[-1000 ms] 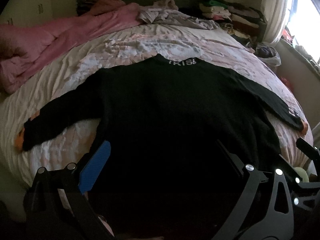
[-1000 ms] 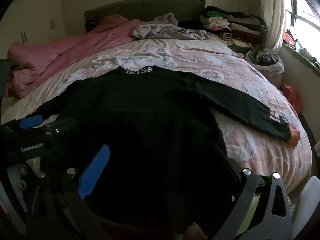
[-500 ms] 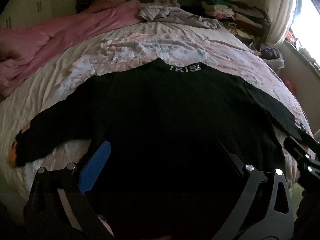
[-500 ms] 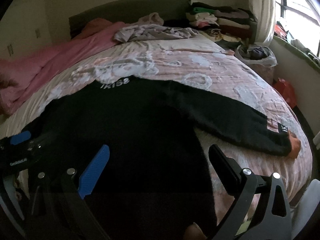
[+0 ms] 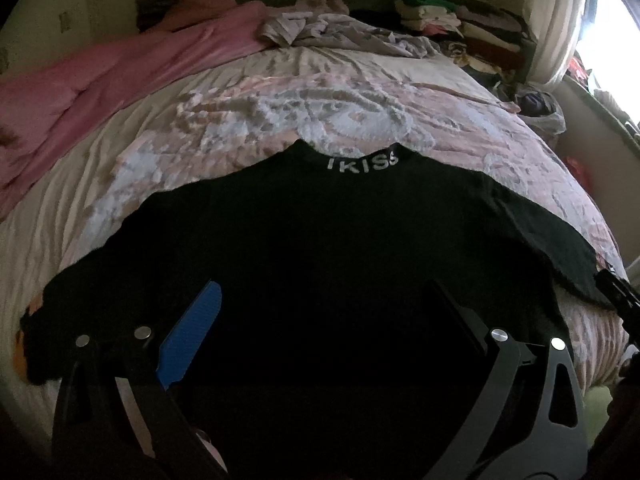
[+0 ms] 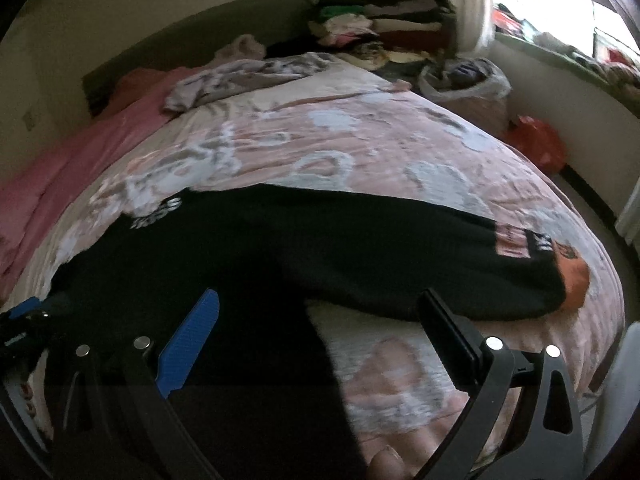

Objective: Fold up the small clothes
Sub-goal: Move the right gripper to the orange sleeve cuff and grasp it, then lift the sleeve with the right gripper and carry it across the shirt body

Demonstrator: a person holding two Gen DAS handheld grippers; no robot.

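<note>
Since a moment ago, right tool (image 6: 320,316) has swung toward the sweater's (image 6: 248,264) 3 o'clock sleeve (orange cuff), fingers spread, released; left tool (image 5: 324,308) hovers released above the sweater (image 5: 320,240) flat on the bed (image 5: 280,92).

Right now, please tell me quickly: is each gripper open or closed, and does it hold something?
Left gripper: open, holding nothing, over the black sweater.
Right gripper: open, holding nothing, near the sweater's sleeve.

In front of me a black long-sleeved sweater (image 5: 320,248) lies flat on the bed (image 5: 360,104), both sleeves spread wide, orange cuffs (image 6: 576,284), white lettering on its collar (image 5: 362,162).
</note>
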